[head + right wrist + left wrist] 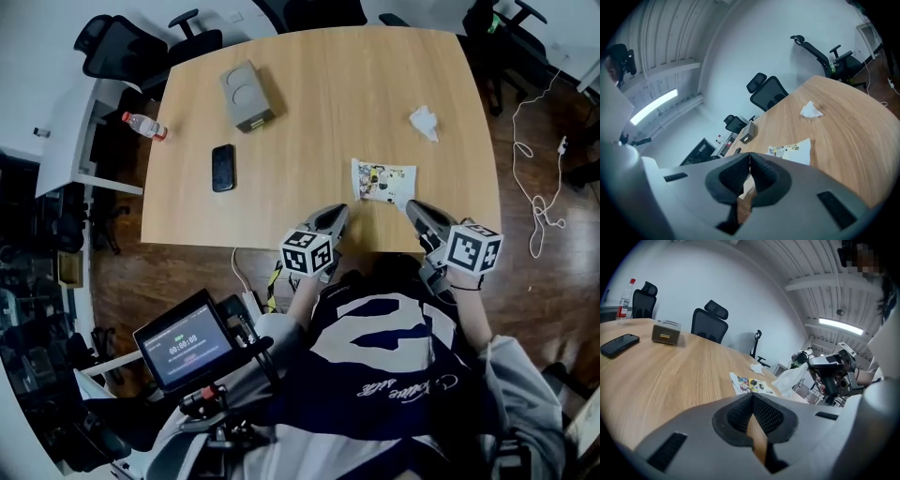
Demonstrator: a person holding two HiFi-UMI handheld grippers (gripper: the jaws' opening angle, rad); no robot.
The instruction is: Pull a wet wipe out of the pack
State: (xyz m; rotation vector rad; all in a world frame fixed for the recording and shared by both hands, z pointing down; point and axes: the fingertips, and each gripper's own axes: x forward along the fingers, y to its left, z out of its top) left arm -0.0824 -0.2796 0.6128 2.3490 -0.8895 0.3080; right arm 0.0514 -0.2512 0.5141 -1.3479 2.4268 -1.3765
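Note:
The wet wipe pack (382,180), white with a colourful cartoon print, lies flat near the table's front edge; it also shows as the pack (751,383) in the left gripper view and the pack (792,151) in the right gripper view. A crumpled white wipe (424,122) rests farther back on the right, apart from the pack. My left gripper (339,217) hovers just in front of the pack's left side, jaws closed together on nothing. My right gripper (413,208) is at the pack's right front, also shut and empty.
On the wooden table (319,112) lie a black phone (223,167) and a grey-tan box (247,96) at the left back. A water bottle (143,125) lies on a side desk. Office chairs (141,47) ring the table. A monitor (184,340) sits by my body.

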